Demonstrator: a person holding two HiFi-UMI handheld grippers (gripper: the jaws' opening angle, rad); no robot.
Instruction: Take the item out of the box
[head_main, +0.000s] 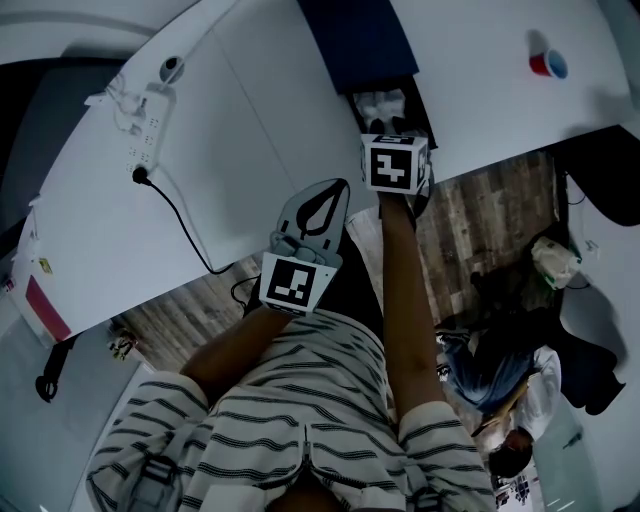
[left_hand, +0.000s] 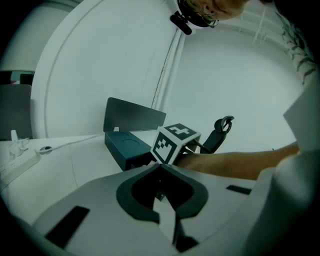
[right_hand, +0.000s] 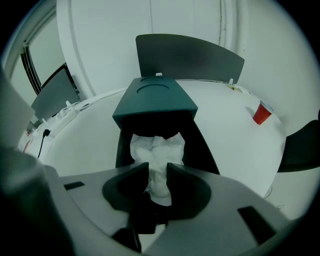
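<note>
A dark box (right_hand: 155, 97) stands on the white table (head_main: 250, 110) with its lid (right_hand: 190, 57) raised behind it. Its near side is open, and a crumpled white item (right_hand: 157, 152) lies inside. My right gripper (right_hand: 157, 172) points steeply down at the box mouth. Its jaws stand open with the white item in the gap between them. In the head view the right gripper (head_main: 385, 120) sits over the box (head_main: 365, 40), its marker cube hiding the tips. My left gripper (head_main: 340, 190) hovers shut and empty at the table's edge, short of the box (left_hand: 125, 147).
A red cup (right_hand: 261, 112) stands on the table right of the box. A power strip (head_main: 150, 115) with a black cable lies at the left. A dark chair back (left_hand: 220, 132) rises beyond the right arm. A person (head_main: 500, 400) is low on the wooden floor at the right.
</note>
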